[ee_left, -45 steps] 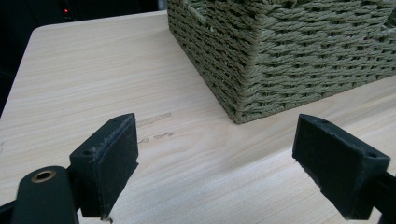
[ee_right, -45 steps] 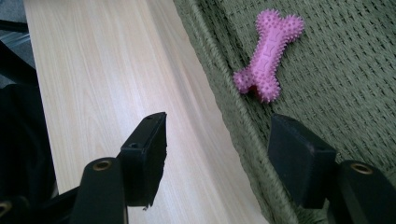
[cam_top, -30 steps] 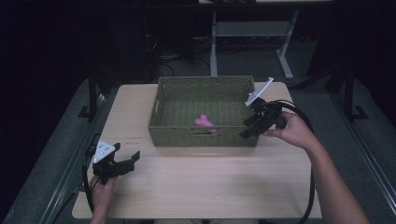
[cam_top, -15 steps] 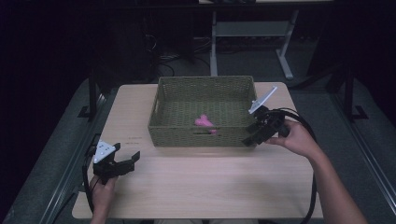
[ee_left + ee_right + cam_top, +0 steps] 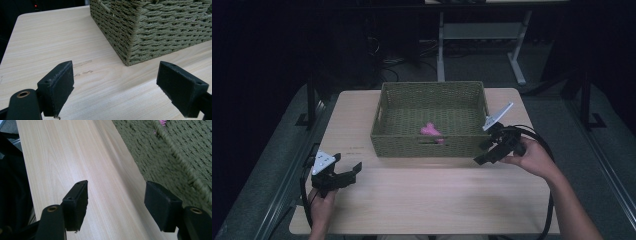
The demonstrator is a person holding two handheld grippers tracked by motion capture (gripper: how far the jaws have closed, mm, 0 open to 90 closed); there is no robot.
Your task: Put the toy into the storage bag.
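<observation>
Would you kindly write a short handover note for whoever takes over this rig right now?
Left tongs: open, empty, low over the table's near left corner, pointed at the basket's corner.
Right tongs: open, empty, over the table beside the basket's near right corner.
Pink toy: lying inside the woven basket, near its front wall.
Done: the toy is in the basket and neither tongs holds anything.
Left: probably just to set both tongs down; nothing else lies on the table to collect.
</observation>
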